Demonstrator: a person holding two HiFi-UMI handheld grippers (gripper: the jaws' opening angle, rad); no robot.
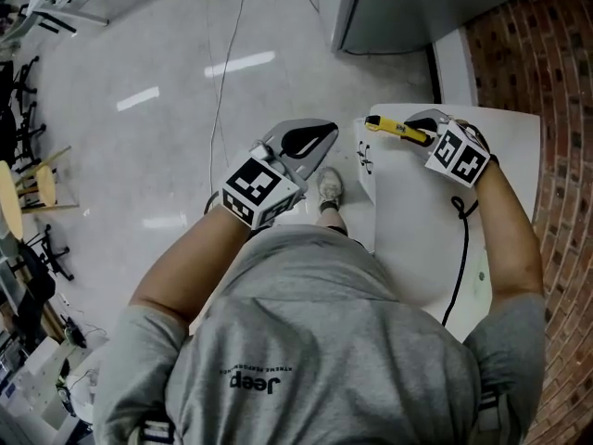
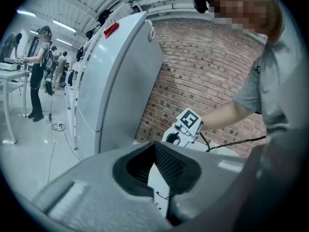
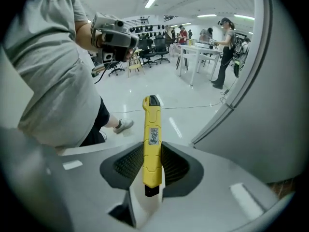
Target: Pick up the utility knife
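The yellow utility knife [image 1: 394,129] with black ends sits at the far left corner of the white table [image 1: 417,221], its tip reaching past the edge. My right gripper [image 1: 422,130] is shut on the knife. In the right gripper view both ribbed pads [image 3: 176,164] flank the knife's [image 3: 152,139] rear half. My left gripper [image 1: 329,133] hovers over the floor left of the table, shut and holding nothing. In the left gripper view, the left gripper [image 2: 154,146] has its tips meeting, and the right gripper [image 2: 179,135] shows beyond it.
A black cable [image 1: 460,248] trails from my right gripper across the table. A grey cabinet [image 1: 417,7] stands beyond the table and a brick wall [image 1: 556,82] runs along the right. The person's shoe [image 1: 330,188] rests on the glossy floor beside the table edge.
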